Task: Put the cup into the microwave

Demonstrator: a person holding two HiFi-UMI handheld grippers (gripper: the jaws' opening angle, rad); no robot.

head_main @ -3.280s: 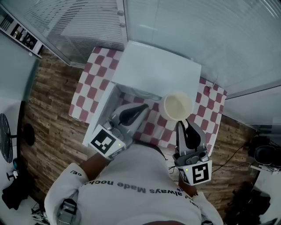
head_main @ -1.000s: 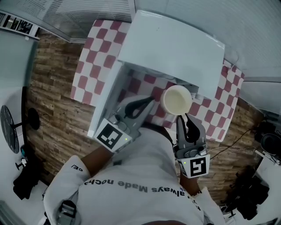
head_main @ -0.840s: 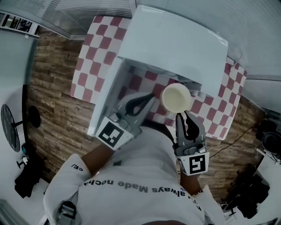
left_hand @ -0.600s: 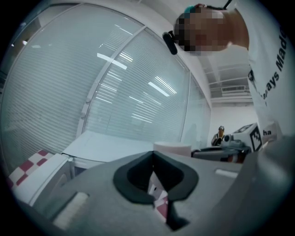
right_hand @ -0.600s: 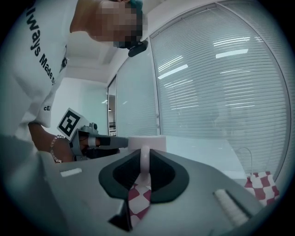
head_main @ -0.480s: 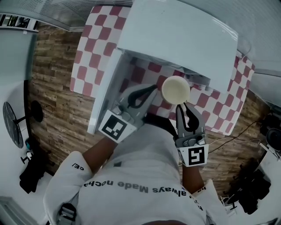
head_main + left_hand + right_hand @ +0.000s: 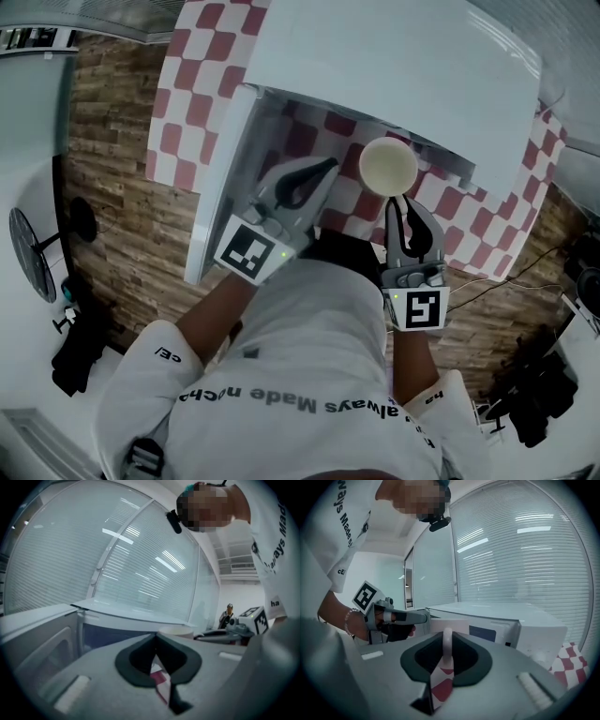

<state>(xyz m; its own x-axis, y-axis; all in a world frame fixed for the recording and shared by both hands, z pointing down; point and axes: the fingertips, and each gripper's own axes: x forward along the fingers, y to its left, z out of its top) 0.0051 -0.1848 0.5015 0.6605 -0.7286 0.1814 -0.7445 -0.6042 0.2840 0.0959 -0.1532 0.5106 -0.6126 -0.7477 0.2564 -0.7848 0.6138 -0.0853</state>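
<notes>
A cream cup (image 7: pixel 388 166) hangs by its handle from my right gripper (image 7: pixel 399 201), which is shut on it, just in front of the white microwave's (image 7: pixel 403 66) open front. In the right gripper view the cup's white handle (image 7: pixel 447 644) stands pinched between the jaws of the right gripper (image 7: pixel 447 660). My left gripper (image 7: pixel 325 169) is shut with nothing in it, left of the cup and beside the microwave's door (image 7: pixel 220 187), which stands open. In the left gripper view the left gripper (image 7: pixel 156 641) has its jaws together, with the cup's rim (image 7: pixel 176 631) just beyond.
The microwave stands on a table with a red-and-white checked cloth (image 7: pixel 187 84). Wooden floor (image 7: pixel 112 169) lies to the left, with cables and dark gear at the right (image 7: pixel 544 394). Glass walls with blinds (image 7: pixel 525 550) rise behind the microwave.
The right gripper has carried the cup forward, closer to the microwave's opening. The left gripper has moved forward alongside it and stays shut.
</notes>
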